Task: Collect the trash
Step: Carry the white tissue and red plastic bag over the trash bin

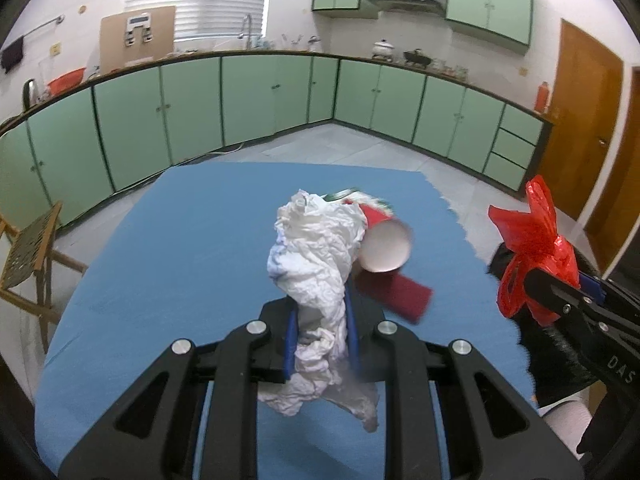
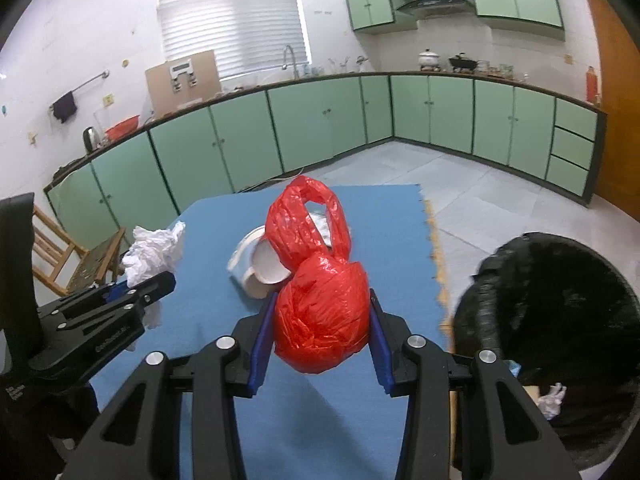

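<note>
Both loads are lifted above the blue table (image 1: 160,240): the left gripper (image 1: 320,320) pinches trailing crumpled paper (image 1: 312,264), the right gripper (image 2: 320,328) squeezes a red bag (image 2: 320,312) near the right edge beside the black bin (image 2: 560,320), and the slack, slippery bundles could slide free.

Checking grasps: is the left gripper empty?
No, the left gripper is shut on crumpled white paper held above the blue table.

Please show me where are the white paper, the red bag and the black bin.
white paper (image 1: 316,264), left wrist view, crumpled middle.
red bag (image 2: 322,320), right wrist view, bulging lower part.
black bin (image 2: 560,292), right wrist view, liner at rim.
</note>
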